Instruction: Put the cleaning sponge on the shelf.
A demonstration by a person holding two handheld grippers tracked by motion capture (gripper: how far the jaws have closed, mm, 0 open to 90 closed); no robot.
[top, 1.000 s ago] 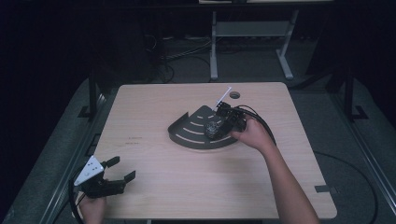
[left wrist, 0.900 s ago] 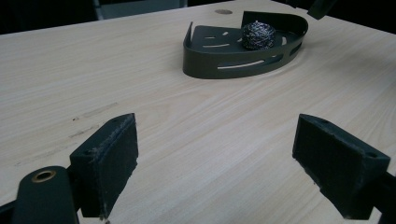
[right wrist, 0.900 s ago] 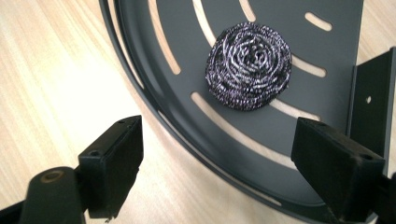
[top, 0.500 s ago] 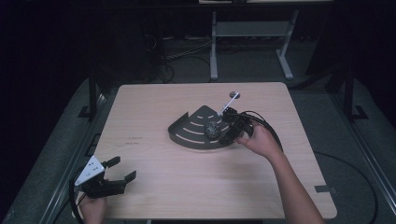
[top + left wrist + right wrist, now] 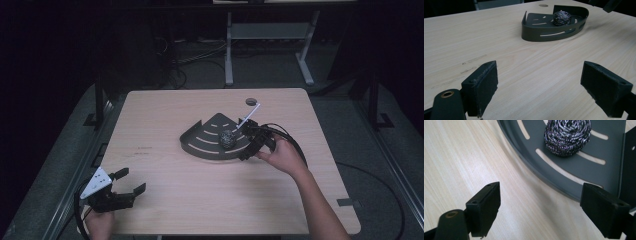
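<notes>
A dark grey fan-shaped tray (image 5: pixel 202 142) with slots lies at the middle of the wooden table. A steel-wool scourer ball (image 5: pixel 228 137) rests inside it near its right end. My right gripper (image 5: pixel 244 145) stands open at the tray's right rim, just short of the scourer. In the right gripper view the scourer (image 5: pixel 567 136) lies on the tray (image 5: pixel 584 170), beyond the wide-apart jaws of the gripper (image 5: pixel 541 207), nothing between them. My left gripper (image 5: pixel 131 180) is open at the table's front left corner. From there, in the left gripper view (image 5: pixel 540 87), the tray (image 5: pixel 554 35) and scourer (image 5: pixel 561 18) show far off.
A small dark round disc (image 5: pixel 251 101) sits on the table behind the tray. A thin white stick (image 5: pixel 248 118) slants up by the right gripper. Black cable (image 5: pixel 292 142) loops beside the right hand. A metal stand (image 5: pixel 270 40) is on the floor beyond the table.
My right gripper has drawn back toward the near right, off the scourer, which now lies loose in the tray. The left gripper has stayed put.
</notes>
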